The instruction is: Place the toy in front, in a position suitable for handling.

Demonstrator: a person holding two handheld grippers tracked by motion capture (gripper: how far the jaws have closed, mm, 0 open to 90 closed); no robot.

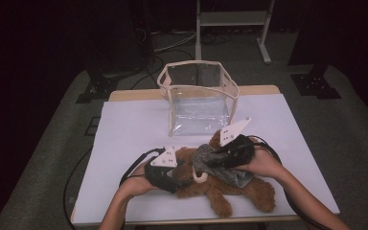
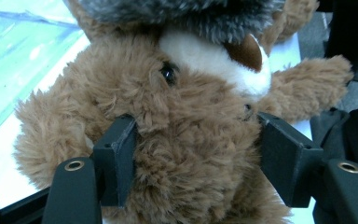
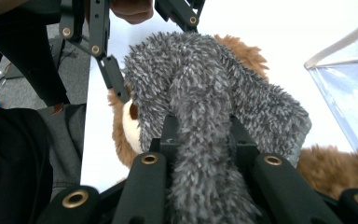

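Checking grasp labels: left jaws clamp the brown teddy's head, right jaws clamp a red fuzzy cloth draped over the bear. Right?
Not quite: the fuzzy cloth is grey, not red, as the right gripper view shows. The rest holds: the right gripper pinches that cloth where it drapes over the brown teddy, and the left gripper has its jaws pressed on the teddy's head.

Two bare forearms entering from the bottom edge of the high view, angled inward toward the lower centre. Left gripper (image 1: pixel 165 171) low at lower centre-left, grey plate on top, fingers (image 2: pixel 116 158) pressed into brown fur on both sides. Right gripper (image 1: pixel 230 153) just right of centre, slightly higher, plate tilted up, fingers (image 3: pixel 170 135) clamped on a fold of grey fuzzy fabric.
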